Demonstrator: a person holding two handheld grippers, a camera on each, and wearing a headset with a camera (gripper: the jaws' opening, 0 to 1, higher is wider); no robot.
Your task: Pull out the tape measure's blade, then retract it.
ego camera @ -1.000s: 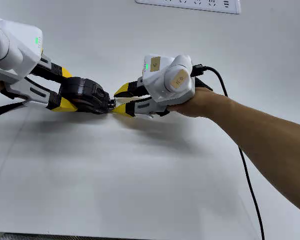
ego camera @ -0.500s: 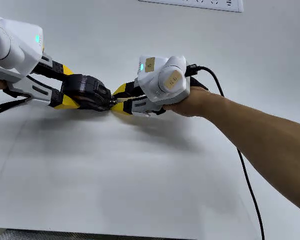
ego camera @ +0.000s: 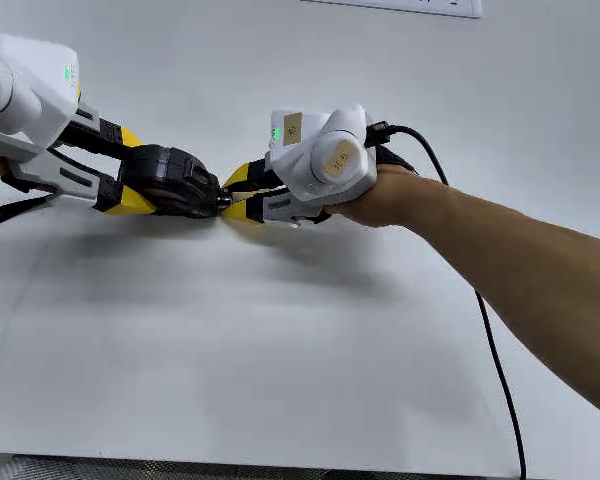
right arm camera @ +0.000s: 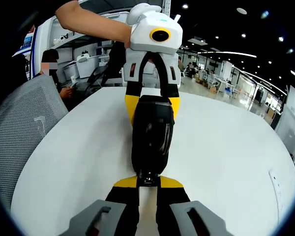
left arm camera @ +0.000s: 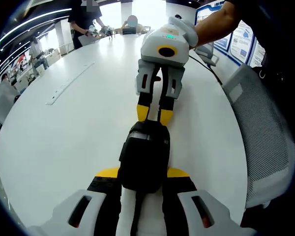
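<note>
Your right gripper [right arm camera: 147,185] has its jaws pinched on the hook end of the blade [right arm camera: 147,177], right at the mouth of the black tape measure [right arm camera: 151,135]. On the far side, the left gripper [right arm camera: 152,104] clamps the case btwn its yellow tips, over the white table [right arm camera: 226,162].

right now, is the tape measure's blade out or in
Almost fully in: just the tip of the blade shows at the mouth of the tape measure, pinched in the right gripper, which nearly touches the case.

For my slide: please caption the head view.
The left gripper clamps a black boxy tape measure; right gripper pinches its blade tip.
</note>
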